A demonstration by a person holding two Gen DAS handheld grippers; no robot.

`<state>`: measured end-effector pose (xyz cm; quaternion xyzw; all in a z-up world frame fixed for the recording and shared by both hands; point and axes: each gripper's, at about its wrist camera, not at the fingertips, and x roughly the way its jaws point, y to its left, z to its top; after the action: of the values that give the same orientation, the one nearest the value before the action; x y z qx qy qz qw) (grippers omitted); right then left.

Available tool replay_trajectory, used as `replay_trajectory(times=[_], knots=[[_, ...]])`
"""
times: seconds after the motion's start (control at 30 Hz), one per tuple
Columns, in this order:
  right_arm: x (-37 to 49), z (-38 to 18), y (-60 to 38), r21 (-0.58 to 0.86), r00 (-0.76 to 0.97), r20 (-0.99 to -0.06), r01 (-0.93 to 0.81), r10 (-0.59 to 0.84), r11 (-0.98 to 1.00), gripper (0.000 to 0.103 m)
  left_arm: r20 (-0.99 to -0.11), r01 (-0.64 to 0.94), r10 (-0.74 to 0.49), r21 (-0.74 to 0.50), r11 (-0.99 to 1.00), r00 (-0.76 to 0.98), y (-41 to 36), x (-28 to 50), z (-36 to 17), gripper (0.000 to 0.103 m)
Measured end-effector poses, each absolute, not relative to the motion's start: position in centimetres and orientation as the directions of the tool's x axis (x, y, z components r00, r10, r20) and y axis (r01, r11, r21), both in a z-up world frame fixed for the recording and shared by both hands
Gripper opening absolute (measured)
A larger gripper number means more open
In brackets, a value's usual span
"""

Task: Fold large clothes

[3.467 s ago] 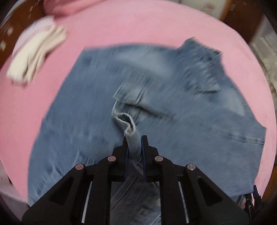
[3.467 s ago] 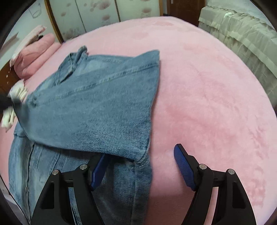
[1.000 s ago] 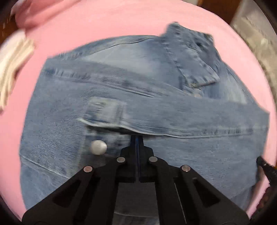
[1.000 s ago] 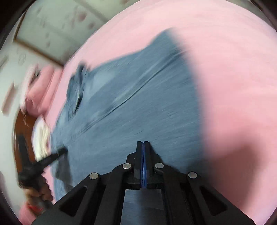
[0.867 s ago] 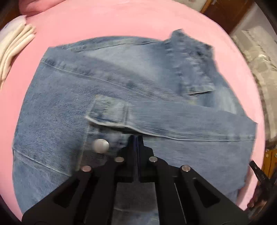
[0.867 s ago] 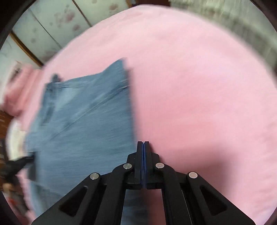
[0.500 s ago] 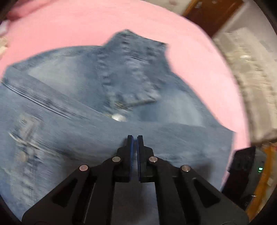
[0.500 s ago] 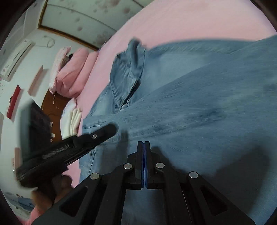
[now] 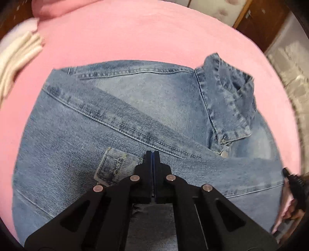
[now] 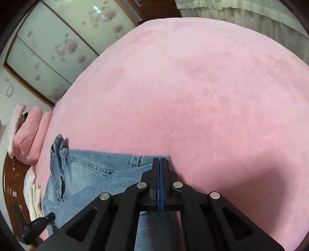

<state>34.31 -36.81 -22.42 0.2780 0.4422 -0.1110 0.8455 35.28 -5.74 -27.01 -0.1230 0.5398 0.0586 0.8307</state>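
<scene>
A blue denim jacket (image 9: 119,119) lies flat on the pink bed (image 9: 135,32), both sleeves folded across its body, collar (image 9: 229,104) at the right. My left gripper (image 9: 152,154) is shut and empty, hovering over the jacket's middle beside a buttoned cuff (image 9: 115,166). The right gripper's tip (image 9: 285,171) shows at the jacket's right edge. In the right wrist view, my right gripper (image 10: 159,160) is shut and empty above the jacket's (image 10: 87,173) far corner. The left gripper (image 10: 34,224) shows at the lower left.
Folded cream cloth (image 9: 15,58) lies at the bed's left edge. Pink pillows (image 10: 29,135) sit by a wooden headboard (image 10: 9,185). Sliding wardrobe doors (image 10: 58,44) stand beyond the bed (image 10: 202,96), with curtains (image 10: 251,11) at the right.
My left gripper let go of the sleeve, which now lies folded across the jacket, and shut empty. My right gripper shut and swung about; it now points at the bed past the jacket's corner.
</scene>
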Motion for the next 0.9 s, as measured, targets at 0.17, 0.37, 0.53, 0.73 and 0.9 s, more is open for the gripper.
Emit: replay_trajectory(times=[0.17,0.37,0.53,0.73,0.9], knots=[[36.1,-22.9,-35.6,0.314,0.566,-0.824,0.446,0.008,0.838,0.0,-0.912,-0.242,-0.021,-0.131,0.962,0.41,-6.9,34.5,-26.7,0.001],[27.6,-24.2,-36.1,0.367,0.545,-0.836,0.466,0.065,0.805,0.0,-0.913,-0.253,-0.05,-0.165,0.953,0.404,-6.9,29.3,-26.3,0.001],[21.2,-25.0,-34.1,0.337,0.502,-0.862,0.467,0.068,0.817,0.0,-0.918,-0.252,-0.059,-0.169,0.953,0.393,-6.0,23.0,-25.9,0.001],[15.8,-24.4,-33.0,0.359,0.475,-0.873,0.483,0.105,0.799,0.003,-0.942,-0.225,-0.064,-0.144,0.964,0.328,-6.1,18.6,-24.9,0.002],[13.0,-21.5,-31.9,0.36,0.421,-0.896,0.507,0.139,0.784,0.012,-0.967,-0.234,-0.084,-0.142,0.962,0.24,-6.1,16.1,-24.0,0.019]])
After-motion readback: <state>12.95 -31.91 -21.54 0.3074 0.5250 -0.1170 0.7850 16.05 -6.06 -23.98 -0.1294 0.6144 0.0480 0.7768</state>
